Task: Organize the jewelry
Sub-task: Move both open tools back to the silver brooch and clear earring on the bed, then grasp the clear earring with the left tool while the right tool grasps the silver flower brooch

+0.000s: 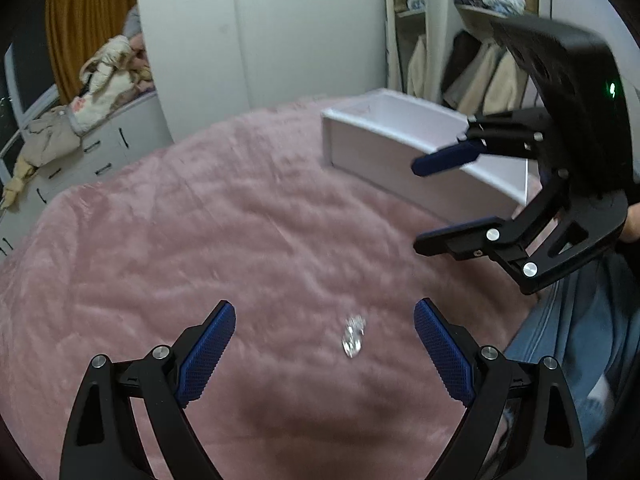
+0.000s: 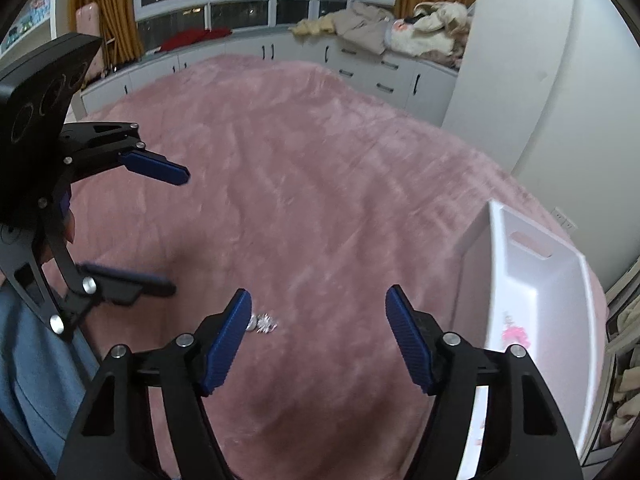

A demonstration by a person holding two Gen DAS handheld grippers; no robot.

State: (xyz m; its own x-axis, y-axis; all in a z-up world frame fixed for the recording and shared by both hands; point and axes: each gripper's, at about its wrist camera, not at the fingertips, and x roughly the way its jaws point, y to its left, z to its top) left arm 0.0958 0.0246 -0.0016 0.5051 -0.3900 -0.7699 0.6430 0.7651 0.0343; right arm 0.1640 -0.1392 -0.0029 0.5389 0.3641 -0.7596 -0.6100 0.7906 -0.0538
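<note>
Left wrist view: sparkling jewelry piece [image 1: 353, 337] lying on pink blanket [image 1: 200, 240], between spread blue pads.

Left gripper [image 1: 324, 316] spread wide, nothing pinched; jewelry blurred, long axis running roughly six to twelve o'clock, tilted slightly toward one. Right gripper [image 1: 416, 204] at three o'clock, likewise spread and empty, in front of white box [image 1: 372, 148]. Seen from right wrist: same jewelry [image 2: 264, 323] just beside the inner pad at nine o'clock, apart from gripper [image 2: 318, 300]; pink trinket [image 2: 516, 336] inside box at three.
</note>
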